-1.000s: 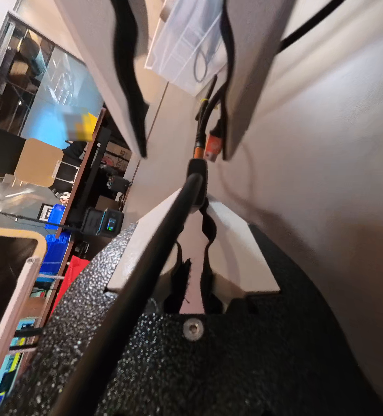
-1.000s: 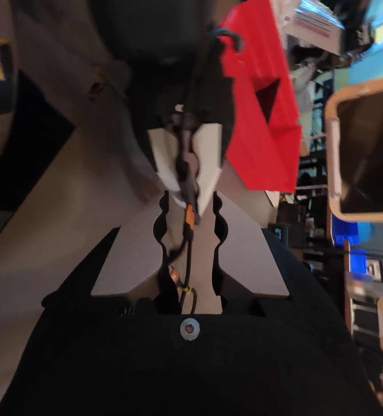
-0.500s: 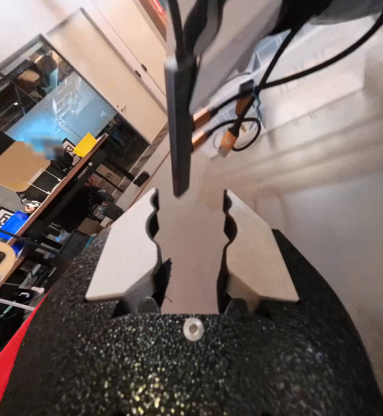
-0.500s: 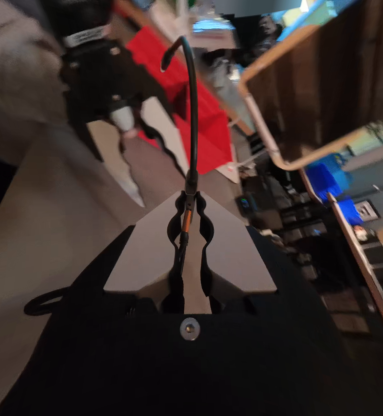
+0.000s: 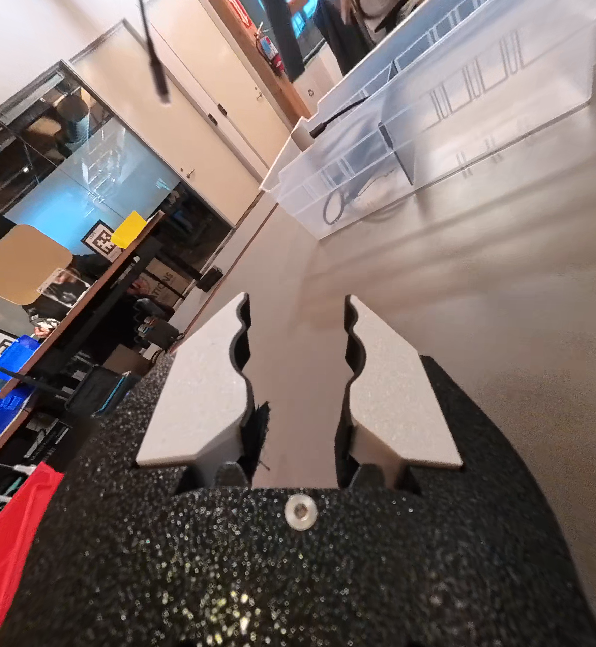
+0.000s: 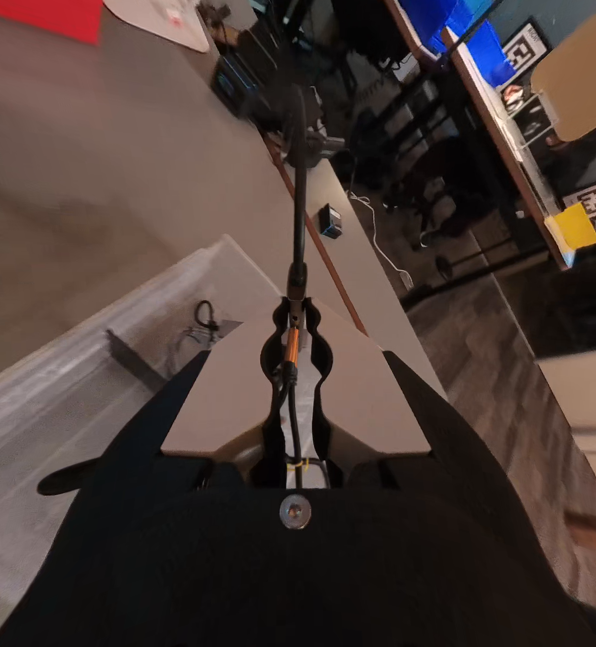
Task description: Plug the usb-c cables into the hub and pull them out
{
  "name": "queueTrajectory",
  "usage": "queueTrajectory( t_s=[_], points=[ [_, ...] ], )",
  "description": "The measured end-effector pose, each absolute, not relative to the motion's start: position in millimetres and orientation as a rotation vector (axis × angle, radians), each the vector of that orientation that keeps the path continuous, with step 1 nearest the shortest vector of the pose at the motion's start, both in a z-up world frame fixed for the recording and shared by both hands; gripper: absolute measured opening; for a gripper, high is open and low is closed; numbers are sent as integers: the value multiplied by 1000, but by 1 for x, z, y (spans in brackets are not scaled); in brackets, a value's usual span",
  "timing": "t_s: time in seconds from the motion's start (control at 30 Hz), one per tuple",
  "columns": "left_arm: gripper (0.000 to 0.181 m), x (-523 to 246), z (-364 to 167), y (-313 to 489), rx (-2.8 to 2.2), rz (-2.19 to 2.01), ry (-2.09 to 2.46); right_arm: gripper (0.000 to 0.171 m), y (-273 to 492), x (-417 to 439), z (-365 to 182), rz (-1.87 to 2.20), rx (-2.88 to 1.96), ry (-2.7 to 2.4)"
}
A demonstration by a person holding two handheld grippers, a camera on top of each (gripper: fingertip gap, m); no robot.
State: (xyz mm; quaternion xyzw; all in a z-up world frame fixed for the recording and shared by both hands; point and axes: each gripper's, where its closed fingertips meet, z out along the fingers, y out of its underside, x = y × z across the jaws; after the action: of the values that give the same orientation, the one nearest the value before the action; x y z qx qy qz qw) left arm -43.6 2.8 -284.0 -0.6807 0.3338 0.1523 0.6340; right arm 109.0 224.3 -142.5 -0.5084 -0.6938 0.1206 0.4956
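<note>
My right gripper (image 6: 295, 303) is shut on the thin dark hub (image 6: 295, 315), seen edge-on at the fingertips. An orange usb-c plug (image 6: 292, 345) with its black cable sits between the fingers behind it. The hub's own black cable (image 6: 300, 210) sticks out forward past the tips. I hold this above the clear bin (image 6: 79, 367). My left gripper (image 5: 296, 304) is open and empty over the beige table (image 5: 482, 332). A blurred black cable end (image 5: 156, 73) hangs at the top left of the left wrist view.
The clear plastic bin (image 5: 464, 105) stands on the table ahead and holds a coiled black cable (image 5: 335, 206), also seen in the right wrist view (image 6: 203, 315). A red object (image 5: 6, 542) lies at the left. The table edge (image 6: 324, 252) drops to the floor.
My left gripper let go of the black cable, opened and drew back. My right gripper shut on the hub and carried it away over the clear bin.
</note>
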Motion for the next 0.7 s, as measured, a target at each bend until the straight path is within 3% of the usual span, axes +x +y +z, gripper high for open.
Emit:
queueTrajectory(
  t_s=[0.03,0.27,0.43,0.7],
  points=[
    [51,-44,-284,2,-1558,331,747,7,235,106,-143,288,-1215,-1683],
    [47,-53,-289,2,-1601,270,686,7,229,71,-172,718,-1156,-1812],
    [45,-50,-291,3,-1614,245,681,7,241,77,-231,670,-1365,-2022],
    [43,-43,-294,5,-1622,244,709,8,259,76,-256,424,-1528,-2218]
  ],
)
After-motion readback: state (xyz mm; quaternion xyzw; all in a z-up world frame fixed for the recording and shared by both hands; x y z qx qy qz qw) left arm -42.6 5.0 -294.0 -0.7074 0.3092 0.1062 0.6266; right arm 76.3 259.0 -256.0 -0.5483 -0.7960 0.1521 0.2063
